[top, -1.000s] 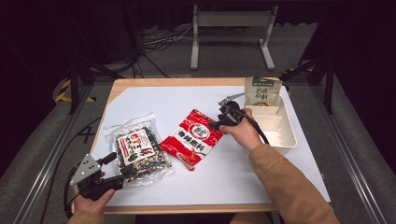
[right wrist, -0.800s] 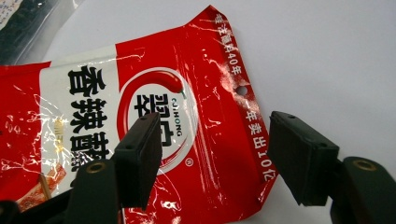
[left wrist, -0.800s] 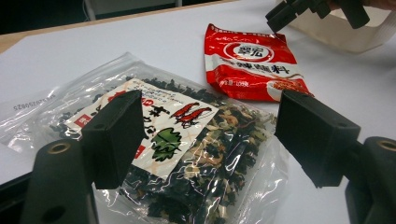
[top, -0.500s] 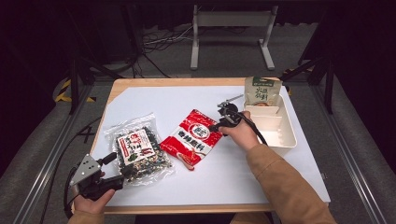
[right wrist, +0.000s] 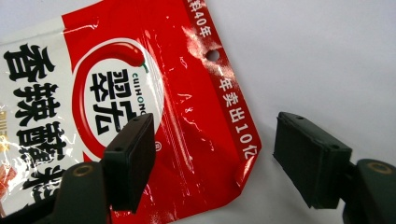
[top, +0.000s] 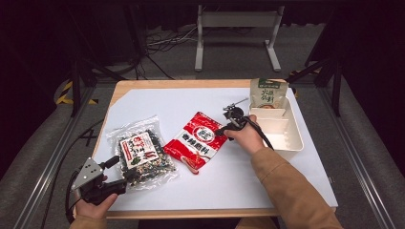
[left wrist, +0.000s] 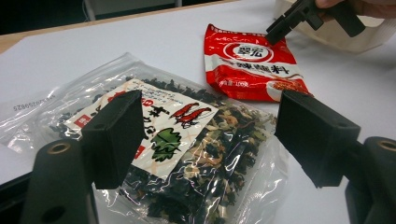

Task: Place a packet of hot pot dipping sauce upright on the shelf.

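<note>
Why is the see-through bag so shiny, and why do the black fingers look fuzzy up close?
In the left gripper view, overhead light glints off the clear bag, and the near fingers are soft, out of focus. In the right gripper view, glare streaks the red packet and the fingers blur slightly. In the high view, the white table is bright, the surrounding floor dark.

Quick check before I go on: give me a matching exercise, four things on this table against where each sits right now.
Things:
1. red foil sachet with a chilli logo
2. clear plastic bag of dark dried mix
3. green and cream stand-up pouch
4. open right gripper

Places:
A. upright in the far end of the cream divided tray
B. flat on the white mat, nearest the left gripper
C. jaws either side of a sachet corner
D. flat at mid-table, between the bag and the tray

Pairs: 1-D, 2-B, 3-A, 4-C
</note>
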Motion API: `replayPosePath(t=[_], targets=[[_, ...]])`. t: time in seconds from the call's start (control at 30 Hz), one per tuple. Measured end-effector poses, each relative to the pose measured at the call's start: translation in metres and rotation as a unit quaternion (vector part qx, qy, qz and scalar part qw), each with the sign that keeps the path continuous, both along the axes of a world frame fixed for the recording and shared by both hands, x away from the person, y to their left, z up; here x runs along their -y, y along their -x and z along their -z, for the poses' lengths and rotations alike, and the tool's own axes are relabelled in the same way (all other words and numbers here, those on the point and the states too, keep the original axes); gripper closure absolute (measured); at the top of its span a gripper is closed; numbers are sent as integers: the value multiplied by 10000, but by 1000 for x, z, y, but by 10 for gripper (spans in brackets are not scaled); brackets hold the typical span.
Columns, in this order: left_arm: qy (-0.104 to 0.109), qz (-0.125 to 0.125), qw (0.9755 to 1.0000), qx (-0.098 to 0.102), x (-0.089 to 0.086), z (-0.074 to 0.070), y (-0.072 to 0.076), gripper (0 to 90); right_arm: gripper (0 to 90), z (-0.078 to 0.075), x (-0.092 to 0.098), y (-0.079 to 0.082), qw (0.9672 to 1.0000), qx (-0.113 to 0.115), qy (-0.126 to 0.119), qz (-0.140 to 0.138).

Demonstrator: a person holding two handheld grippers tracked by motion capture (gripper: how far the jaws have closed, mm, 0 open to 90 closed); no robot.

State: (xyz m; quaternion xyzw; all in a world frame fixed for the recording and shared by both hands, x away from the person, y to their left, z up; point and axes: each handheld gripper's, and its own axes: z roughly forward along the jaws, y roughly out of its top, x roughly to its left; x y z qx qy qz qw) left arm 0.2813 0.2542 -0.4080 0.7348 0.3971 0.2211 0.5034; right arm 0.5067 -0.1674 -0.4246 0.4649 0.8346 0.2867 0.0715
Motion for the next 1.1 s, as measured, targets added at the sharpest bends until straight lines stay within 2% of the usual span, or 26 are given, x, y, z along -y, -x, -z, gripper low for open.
replayPosePath(t=[0.13, 0.17, 0.23, 0.4, 0.53, 0.63, 0.67, 0.77, 0.83, 0.9, 1.0, 1.1], targets=[[-5, 4, 10000, -2, 0, 0, 0, 242, 297, 0, -1, 0, 10000, -35, -65, -32], [-10, 3, 10000, -2, 0, 0, 0, 242, 319, -1, -2, 2, 9998, -81, -130, -128], [-5, 0, 10000, -2, 0, 0, 0, 242, 328, -3, -3, 3, 9998, 4, -76, -185], [-5, 9, 10000, -8, 1, 0, 0, 242, 381, -11, -1, 6, 9995, 119, -166, -255], [-6, 12, 10000, -12, 1, 0, 0, 242, 468, -18, 2, 8, 9987, 172, -339, -350], [-11, 16, 10000, -12, 1, 0, 0, 242, 494, -23, 2, 9, 9968, 173, -613, -473], [-11, 16, 10000, -12, 1, 0, 0, 242, 494, -23, 2, 9, 9968, 173, -613, -473], [-27, 25, 10000, -19, 1, 0, -1, 242, 513, -26, -2, 13, 9942, 233, -802, -674], [-25, 28, 10000, -20, 1, 0, -1, 242, 520, -26, -3, 14, 9930, 201, -879, -763], [-22, 27, 10000, -19, 1, 0, -1, 242, 537, -24, -7, 15, 9909, 74, -1002, -900], [-21, 26, 10000, -19, 1, 1, -1, 242, 537, -21, -13, 16, 9901, 17, -930, -1049], [-23, 29, 10000, -19, 1, 1, -1, 242, 539, -18, -16, 17, 9901, -36, -899, -1078]])
